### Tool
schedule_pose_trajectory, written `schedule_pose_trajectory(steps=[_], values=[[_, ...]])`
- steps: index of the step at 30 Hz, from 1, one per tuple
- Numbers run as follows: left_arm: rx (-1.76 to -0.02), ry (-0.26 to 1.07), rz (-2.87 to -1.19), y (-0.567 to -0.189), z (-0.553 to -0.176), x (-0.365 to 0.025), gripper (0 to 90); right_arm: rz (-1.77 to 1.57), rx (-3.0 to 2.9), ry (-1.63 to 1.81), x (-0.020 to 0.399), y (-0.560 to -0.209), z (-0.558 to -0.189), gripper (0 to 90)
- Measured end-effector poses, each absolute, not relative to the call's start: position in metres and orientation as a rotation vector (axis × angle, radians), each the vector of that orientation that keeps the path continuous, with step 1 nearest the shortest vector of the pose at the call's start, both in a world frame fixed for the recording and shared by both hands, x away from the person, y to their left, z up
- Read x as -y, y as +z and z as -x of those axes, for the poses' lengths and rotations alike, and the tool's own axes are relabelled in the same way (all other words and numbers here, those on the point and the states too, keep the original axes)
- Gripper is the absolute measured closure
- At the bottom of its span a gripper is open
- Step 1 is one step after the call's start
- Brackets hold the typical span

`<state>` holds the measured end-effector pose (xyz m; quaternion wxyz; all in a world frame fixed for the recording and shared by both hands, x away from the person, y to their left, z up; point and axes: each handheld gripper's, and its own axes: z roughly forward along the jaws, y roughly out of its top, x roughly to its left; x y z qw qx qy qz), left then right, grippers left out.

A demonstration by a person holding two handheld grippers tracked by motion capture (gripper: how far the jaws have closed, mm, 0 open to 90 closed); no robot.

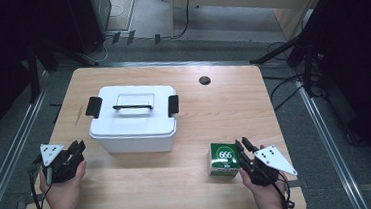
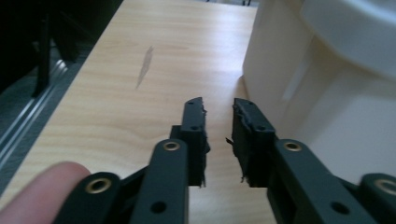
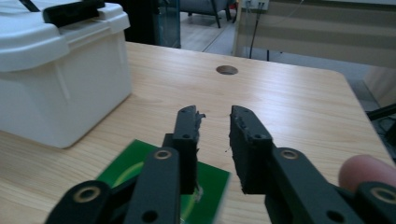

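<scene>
Green box [image 1: 224, 157] reads "666"; right hand-held gripper [image 1: 243, 145] beside it, slightly parted, empty.

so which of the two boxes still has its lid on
The big white storage box behind the left gripper, black latches and handle on top. The small green carton is printed cardboard.

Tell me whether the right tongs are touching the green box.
Cannot tell. In the high view the right tongs sit right at the green box edge; in the right gripper view the box lies under the left jaw, with nothing between the jaws, and no plain gap or contact shows.

High view overhead, tongs views low — shared table [image 1: 224, 106]
</scene>
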<state>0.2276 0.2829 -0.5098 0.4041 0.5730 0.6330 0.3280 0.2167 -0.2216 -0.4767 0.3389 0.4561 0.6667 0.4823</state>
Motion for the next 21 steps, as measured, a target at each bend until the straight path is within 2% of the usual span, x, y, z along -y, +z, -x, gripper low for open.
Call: schedule_pose_trajectory(steps=[4, 5, 7, 21], values=[[-1.572, 0.795, -1.462, -0.508, -0.236, -0.28, 87.2, -1.187, -1.766, 1.282, 0.21, -0.475, -0.221, 82.9], [-1.563, 0.78, -1.463, -0.508, -0.239, -0.278, 89.4, -1.167, -1.792, 1.298, 0.201, -0.473, -0.223, 87.4], [-1.536, 0.753, -1.485, -0.507, -0.245, -0.272, 90.0, -1.137, -1.817, 1.306, 0.192, -0.471, -0.224, 90.0], [-1.515, 0.735, -1.515, -0.507, -0.254, -0.258, 90.0, -1.108, -1.874, 1.347, 0.162, -0.469, -0.232, 90.0]])
